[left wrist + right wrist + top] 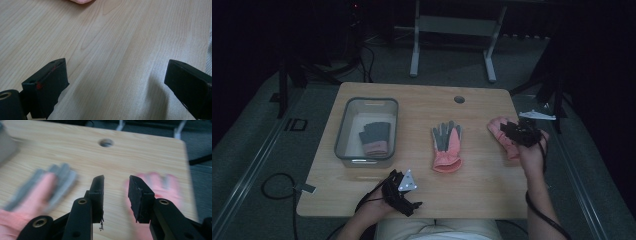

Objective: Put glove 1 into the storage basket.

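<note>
A pink and grey glove [447, 146] lies flat in the middle of the wooden table [422, 105], fingers pointing away. A second pink glove [499, 129] lies at the right, partly under my right gripper [512, 131]. In the right gripper view the right gripper [116, 180] hangs above the wood between the blurred middle glove [40, 192] and the right glove [160, 185], jaws apart with nothing between them. My left gripper [401, 192] rests near the front edge. Its jaws [117, 65] stand wide open over bare wood, and a pink glove edge [81, 1] lies ahead of them.
A grey plastic bin [344, 132] stands at the table's left with another grey and pink glove [375, 137] inside. A round cable hole [459, 99] sits near the far edge. A metal stand [452, 30] is on the floor beyond the table.
</note>
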Demonstrator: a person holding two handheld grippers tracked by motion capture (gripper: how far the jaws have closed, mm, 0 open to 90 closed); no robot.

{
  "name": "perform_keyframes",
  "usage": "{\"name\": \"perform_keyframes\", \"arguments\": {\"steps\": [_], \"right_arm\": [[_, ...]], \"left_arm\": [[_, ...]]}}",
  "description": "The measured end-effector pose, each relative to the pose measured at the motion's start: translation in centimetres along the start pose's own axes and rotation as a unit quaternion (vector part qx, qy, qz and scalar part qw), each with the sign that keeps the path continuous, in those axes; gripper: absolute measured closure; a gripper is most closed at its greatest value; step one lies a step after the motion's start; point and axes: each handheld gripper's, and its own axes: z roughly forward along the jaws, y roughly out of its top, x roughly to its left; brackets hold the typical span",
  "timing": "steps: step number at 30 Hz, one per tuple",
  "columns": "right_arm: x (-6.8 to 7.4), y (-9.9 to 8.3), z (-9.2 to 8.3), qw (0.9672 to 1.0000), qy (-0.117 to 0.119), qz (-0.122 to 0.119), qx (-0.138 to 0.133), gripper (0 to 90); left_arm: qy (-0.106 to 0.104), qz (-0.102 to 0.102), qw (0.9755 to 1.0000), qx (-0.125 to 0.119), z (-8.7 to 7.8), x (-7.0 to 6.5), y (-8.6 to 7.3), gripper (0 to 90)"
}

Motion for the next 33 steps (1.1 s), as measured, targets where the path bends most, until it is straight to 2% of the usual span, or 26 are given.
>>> {"name": "perform_keyframes", "arguments": {"steps": [1,4,7,11,13,19,22,24,25,27,28,31,33], "right_arm": [[-0.9,-0.1,0.0,0.9999,-0.013,-0.004,0.005,65.3],[-3.3,-0.8,0.4,0.9991,-0.032,-0.004,0.027,62.7],[-4.8,-1.7,1.0,0.9983,-0.037,-0.005,0.045,60.4],[-5.6,-2.1,2.1,0.9969,-0.034,-0.031,0.064,55.5],[-6.0,-2.1,2.8,0.9965,-0.03,-0.034,0.071,52.6],[-6.5,-2.3,5.0,0.9946,-0.017,-0.037,0.095,52.0],[-6.6,-2.9,6.3,0.9916,-0.022,-0.048,0.118,50.5],[-6.8,-3.4,7.0,0.9914,-0.019,-0.04,0.123,49.4],[-6.9,-3.6,7.2,0.9918,-0.017,-0.036,0.121,50.1],[-6.6,-3.9,7.5,0.991,-0.02,-0.047,0.124,56.1],[-6.5,-4.0,7.6,0.9905,-0.02,-0.053,0.125,61.7],[-6.0,-3.6,7.5,0.989,-0.024,-0.044,0.139,80.7],[-5.4,-3.1,7.1,0.9881,-0.037,-0.038,0.145,84.8]], "left_arm": [[0.003,0.001,1.0,0.001,0.0,0.0,0.0,4.4],[0.006,0.007,0.9999,0.005,0.1,-0.1,0.0,4.4],[0.004,0.002,1.0,0.001,0.0,-0.1,0.0,4.4],[0.001,-0.003,1.0,0.001,0.0,0.0,0.0,4.4],[0.001,-0.003,1.0,-0.001,0.0,0.0,0.0,4.4],[0.003,-0.005,1.0,-0.004,-0.1,0.2,-0.1,4.4],[0.003,-0.004,1.0,-0.004,-0.1,0.2,-0.1,4.5],[0.005,-0.004,1.0,-0.001,-0.1,0.2,-0.2,4.5],[0.005,-0.003,1.0,0.0,-0.1,0.2,-0.2,4.5],[0.005,-0.004,1.0,0.0,-0.1,0.2,-0.2,4.5],[0.006,-0.004,1.0,-0.001,-0.1,0.2,-0.2,4.5],[0.006,-0.004,1.0,-0.002,-0.1,0.2,-0.2,4.5],[0.006,-0.003,1.0,-0.003,-0.1,0.2,-0.1,4.5]]}}
